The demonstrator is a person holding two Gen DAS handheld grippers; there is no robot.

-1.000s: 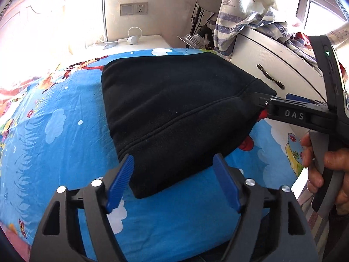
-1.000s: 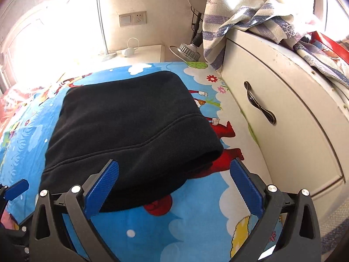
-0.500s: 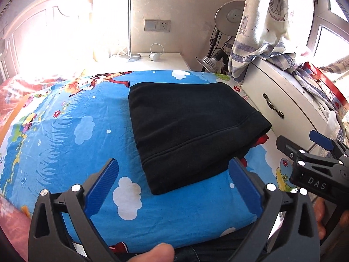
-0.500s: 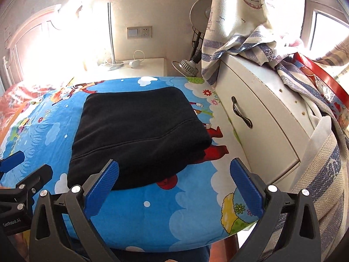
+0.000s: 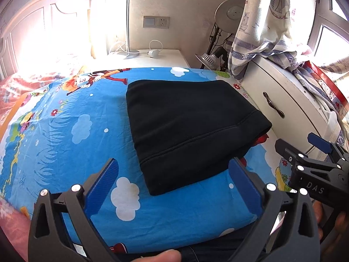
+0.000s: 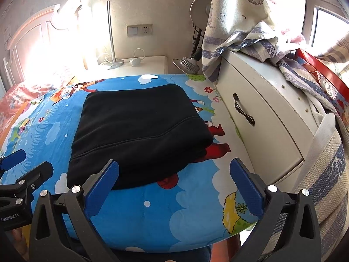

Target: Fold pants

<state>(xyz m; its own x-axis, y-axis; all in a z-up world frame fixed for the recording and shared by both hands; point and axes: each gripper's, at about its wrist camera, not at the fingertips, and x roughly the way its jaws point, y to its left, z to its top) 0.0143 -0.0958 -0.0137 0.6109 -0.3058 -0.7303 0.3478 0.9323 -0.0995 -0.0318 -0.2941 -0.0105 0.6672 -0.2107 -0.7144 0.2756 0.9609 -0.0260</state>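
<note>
Left wrist view: black pants [image 5: 189,128] lie folded in a compact stack on the cartoon-print bed sheet [image 5: 65,131], left gripper [image 5: 173,184] with fingers apart and empty just short of the stack's near edge, right gripper [image 5: 305,146] off to the side marked "DAS", fingers apart. Right wrist view: the same stack beside a white cabinet [image 6: 268,118], right gripper fingers apart, nothing held; left gripper body reads "GenRobot.AI".

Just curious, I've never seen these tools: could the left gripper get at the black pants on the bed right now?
Probably yes. The left gripper is open and empty, and the folded black pants lie just ahead on the bedsheet with nothing between them.
</note>
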